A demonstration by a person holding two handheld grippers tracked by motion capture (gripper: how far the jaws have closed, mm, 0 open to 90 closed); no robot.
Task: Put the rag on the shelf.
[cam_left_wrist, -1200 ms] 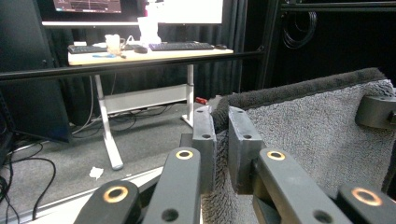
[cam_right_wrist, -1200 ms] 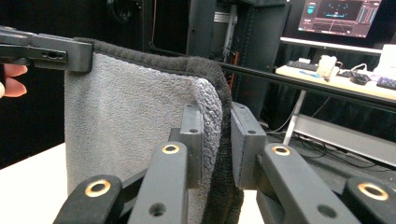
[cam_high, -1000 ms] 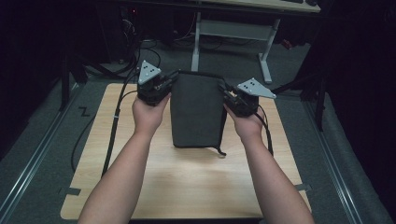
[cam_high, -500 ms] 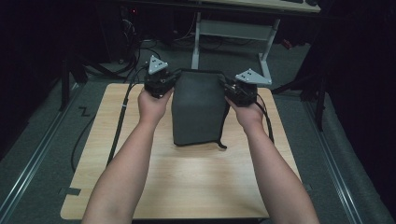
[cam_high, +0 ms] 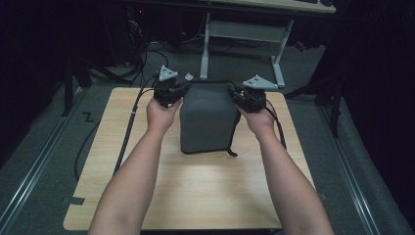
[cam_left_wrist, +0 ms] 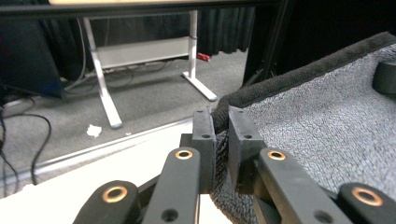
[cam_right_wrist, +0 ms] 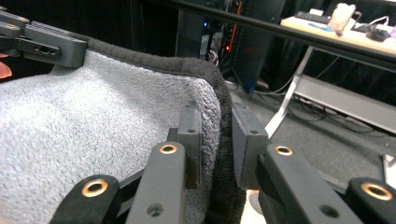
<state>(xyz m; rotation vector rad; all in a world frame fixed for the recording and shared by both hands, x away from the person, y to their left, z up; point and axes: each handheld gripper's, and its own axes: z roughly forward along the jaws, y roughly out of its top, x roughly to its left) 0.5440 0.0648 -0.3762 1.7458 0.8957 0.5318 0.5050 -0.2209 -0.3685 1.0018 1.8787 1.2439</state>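
Both pairs of fingers are clamped on the far corners of a grey towel [cam_high: 205, 120]: the left gripper [cam_high: 172, 92] pinches its far left corner and the right gripper [cam_high: 246, 96] its far right corner. In the high view the towel hangs or slopes between them as a dark grey rectangle with a black border, its near edge resting on the wooden table [cam_high: 195, 196] around the middle. A black loose end [cam_high: 231, 151] curls from the towel's near right corner onto the wood. The person's hands and bare forearms come in from the bottom edge, and a cable [cam_high: 128, 132] trails from the left gripper across the table's left side.

From the left gripper view, the fingers [cam_left_wrist: 204, 135] close on the towel's dark bound edge, with the looped grey pile [cam_left_wrist: 322, 126] spreading off to the right; this detail is lost from above, where the cloth looks flat and plain. Beyond it stands a white-legged desk frame [cam_left_wrist: 105, 98] on grey carpet, with a scrap of paper [cam_left_wrist: 94, 130] beside one leg.

From the right gripper view, the fingers [cam_right_wrist: 189, 135] squeeze the towel's border [cam_right_wrist: 223, 121] between them. The left gripper [cam_right_wrist: 46, 42] appears at the top left of that view, holding the opposite corner.
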